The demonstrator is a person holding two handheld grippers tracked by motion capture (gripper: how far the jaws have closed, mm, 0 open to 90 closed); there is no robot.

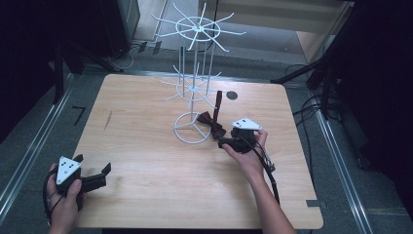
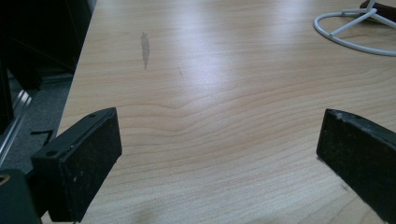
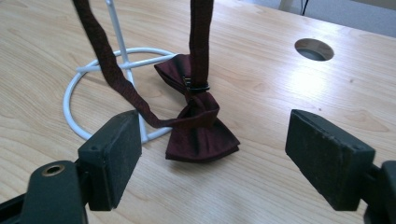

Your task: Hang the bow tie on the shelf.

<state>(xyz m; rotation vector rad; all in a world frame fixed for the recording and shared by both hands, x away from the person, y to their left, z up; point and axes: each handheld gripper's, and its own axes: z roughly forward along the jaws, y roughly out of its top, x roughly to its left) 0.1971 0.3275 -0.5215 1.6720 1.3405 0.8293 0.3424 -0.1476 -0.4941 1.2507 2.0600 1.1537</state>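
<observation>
Dark red bow tie sits on the worktop, its bow lying partly on the base ring of the white wire rack, its strap running up toward the rack's lower arms. From the right gripper view the strap looks looped over something above, so hanging seems done or nearly so, though you can't see the hook itself. Your right claw is released, jaws spread wide just in front of the bow, nothing pinched between them. Your left claw is also released, parked near the worktop's near-left corner, well apart from the rack, holding nothing. Judgement: the tie is on the rack but the bow droops onto the worktop rather than hanging free. What's left, probably: check the strap is seated on an arm, maybe lift it to a higher arm, then back your right hand off.
</observation>
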